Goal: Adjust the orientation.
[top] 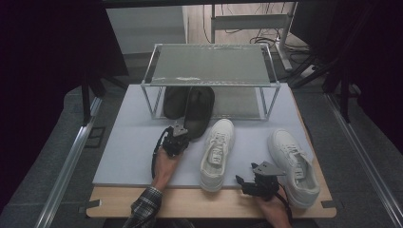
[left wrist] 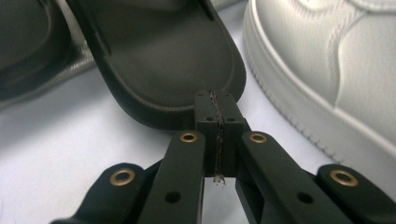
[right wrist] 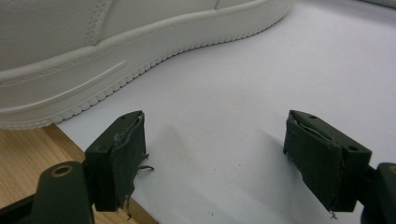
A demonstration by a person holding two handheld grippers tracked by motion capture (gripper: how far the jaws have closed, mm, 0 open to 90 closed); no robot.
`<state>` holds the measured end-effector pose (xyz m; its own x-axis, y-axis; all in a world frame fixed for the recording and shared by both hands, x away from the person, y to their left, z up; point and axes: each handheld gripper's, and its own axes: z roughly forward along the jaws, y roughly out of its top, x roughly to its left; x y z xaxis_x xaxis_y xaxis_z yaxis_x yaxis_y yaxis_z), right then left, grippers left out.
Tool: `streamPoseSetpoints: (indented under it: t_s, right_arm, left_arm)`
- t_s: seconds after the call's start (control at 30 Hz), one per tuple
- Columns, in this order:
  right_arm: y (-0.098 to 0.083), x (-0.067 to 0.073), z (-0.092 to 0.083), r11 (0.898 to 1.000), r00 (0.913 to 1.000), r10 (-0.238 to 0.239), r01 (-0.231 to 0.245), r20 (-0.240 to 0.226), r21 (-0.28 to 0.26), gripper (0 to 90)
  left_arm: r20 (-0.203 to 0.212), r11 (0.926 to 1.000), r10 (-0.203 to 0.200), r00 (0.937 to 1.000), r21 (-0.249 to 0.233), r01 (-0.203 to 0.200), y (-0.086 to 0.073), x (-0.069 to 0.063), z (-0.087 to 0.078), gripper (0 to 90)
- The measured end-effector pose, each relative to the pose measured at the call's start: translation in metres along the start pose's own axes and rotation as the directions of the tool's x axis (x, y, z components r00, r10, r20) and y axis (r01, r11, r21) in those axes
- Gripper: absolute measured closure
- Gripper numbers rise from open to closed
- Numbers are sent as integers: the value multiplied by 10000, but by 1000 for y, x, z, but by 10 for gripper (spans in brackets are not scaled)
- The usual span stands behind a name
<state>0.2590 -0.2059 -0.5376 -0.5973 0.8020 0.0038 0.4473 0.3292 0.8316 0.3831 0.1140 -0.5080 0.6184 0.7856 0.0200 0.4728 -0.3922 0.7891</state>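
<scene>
- High view: the left tool (top: 179, 134) is seen at the heel end of a dark slipper (top: 198, 110), whose toe end lies under the wire rack (top: 211, 66) at the far edge of the surface (top: 128, 152).
- High view: a second dark slipper (top: 174, 100) is noted just beside the first, on the rack's lower shelf, toward the left edge.
- High view: the left hand (top: 166, 164) is seen behind the left tool, a plaid sleeve (top: 142, 209) entering at the near edge.
- High view: a white sneaker (top: 217, 153) is laid mid-surface, its heel at the near edge of the grey mat; a second white sneaker (top: 294, 166) is placed toward the near right corner.
- High view: the right tool (top: 259, 183) is held at the near edge, between the two sneakers, well apart from the slippers.
- Left gripper view: the left tool (left wrist: 215, 109) is clenched, pads pressed together at the slipper's (left wrist: 163, 60) heel rim; whether the rim is pinched between them cannot be told.
- Left gripper view: a white sneaker (left wrist: 327, 70) is seen just beside the slipper.
- Right gripper view: the right tool (right wrist: 215, 149) is released, jaws wide apart over the grey mat (right wrist: 233, 93), nothing between them.
- Right gripper view: a white sneaker's sole (right wrist: 93, 60) is recorded ahead, at the mat's edge, with bare wood (right wrist: 28, 154) beside it.
</scene>
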Motion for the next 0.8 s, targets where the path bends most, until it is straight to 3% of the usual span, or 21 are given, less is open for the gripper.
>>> streamPoseSetpoints:
  t_s: [0.27, 0.53, 0.8]
  right_arm:
    - [0, 0, 0, 10000, 10000, 2, -2, -1, 2, 214]
    - [0, 0, 0, 10000, 10000, 4, -4, -6, 1, 213]
    - [0, 0, 0, 10000, 10000, 1, -1, -6, -6, 213]
  left_arm:
    - [-112, 10000, 61, 9999, -37, -62, 14, 0, 7, 896]
    - [-200, 9994, -328, 9993, -113, 326, 20, 8, 20, 896]
    - [-440, 9990, -447, 9980, 26, 449, 29, 15, 31, 896]
